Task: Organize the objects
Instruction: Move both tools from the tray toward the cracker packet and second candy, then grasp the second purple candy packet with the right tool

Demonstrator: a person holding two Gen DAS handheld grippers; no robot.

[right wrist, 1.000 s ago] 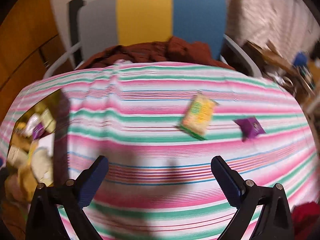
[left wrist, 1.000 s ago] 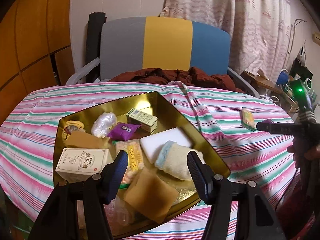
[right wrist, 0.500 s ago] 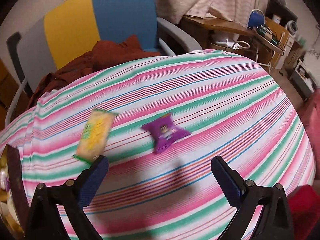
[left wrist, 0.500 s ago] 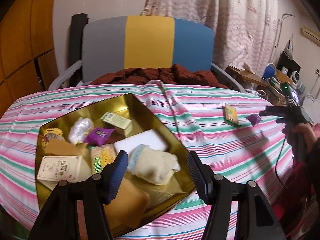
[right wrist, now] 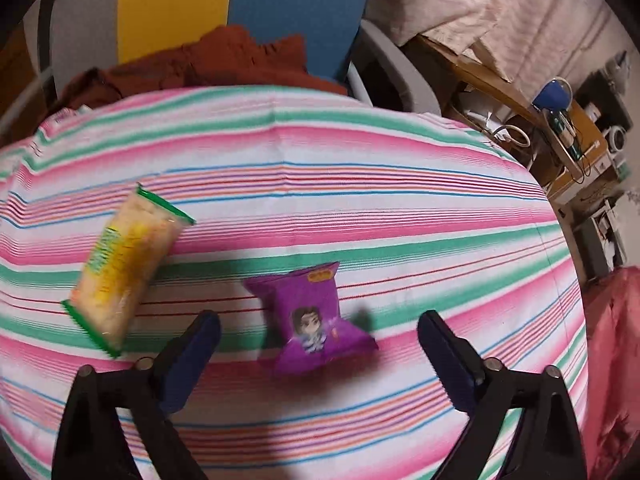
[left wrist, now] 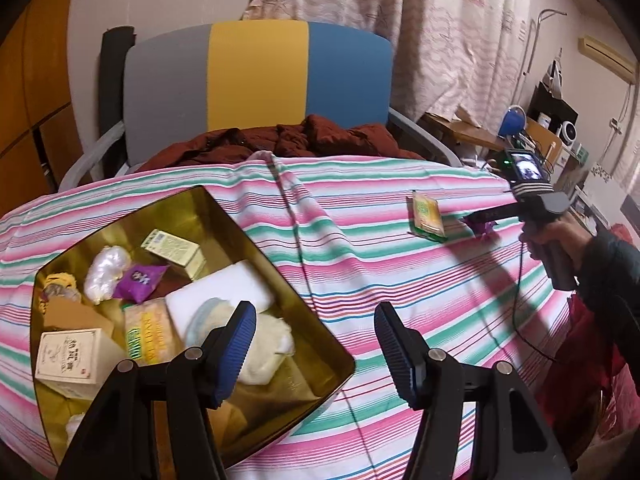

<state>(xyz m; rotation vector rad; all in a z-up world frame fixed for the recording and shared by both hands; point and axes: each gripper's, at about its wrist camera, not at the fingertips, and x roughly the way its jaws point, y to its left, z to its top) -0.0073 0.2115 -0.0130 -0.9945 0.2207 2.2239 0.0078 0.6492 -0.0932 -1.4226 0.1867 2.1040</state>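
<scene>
A small purple snack packet [right wrist: 316, 320] lies on the striped tablecloth, just ahead of my open right gripper [right wrist: 319, 326] and between its fingers' line. A yellow packet with green ends [right wrist: 124, 264] lies to its left. In the left wrist view the same yellow packet [left wrist: 428, 216] sits far right, and the right gripper [left wrist: 486, 216] hangs over the purple packet [left wrist: 484, 227], held by a hand. My left gripper [left wrist: 314, 330] stands open above the right edge of a gold tin tray [left wrist: 224, 216] holding boxes, packets and a towel [left wrist: 256, 340].
A chair with grey, yellow and blue back [left wrist: 256, 84] stands behind the table with a brown garment [left wrist: 280, 140] on it. Cluttered desk and shelves [right wrist: 572, 136] are at the right. A red cloth [right wrist: 612, 360] hangs past the table's right edge.
My right gripper has swung right and moved down close to the purple packet, which now sits between its fingers. The left gripper drifted right, off the tray's middle.
</scene>
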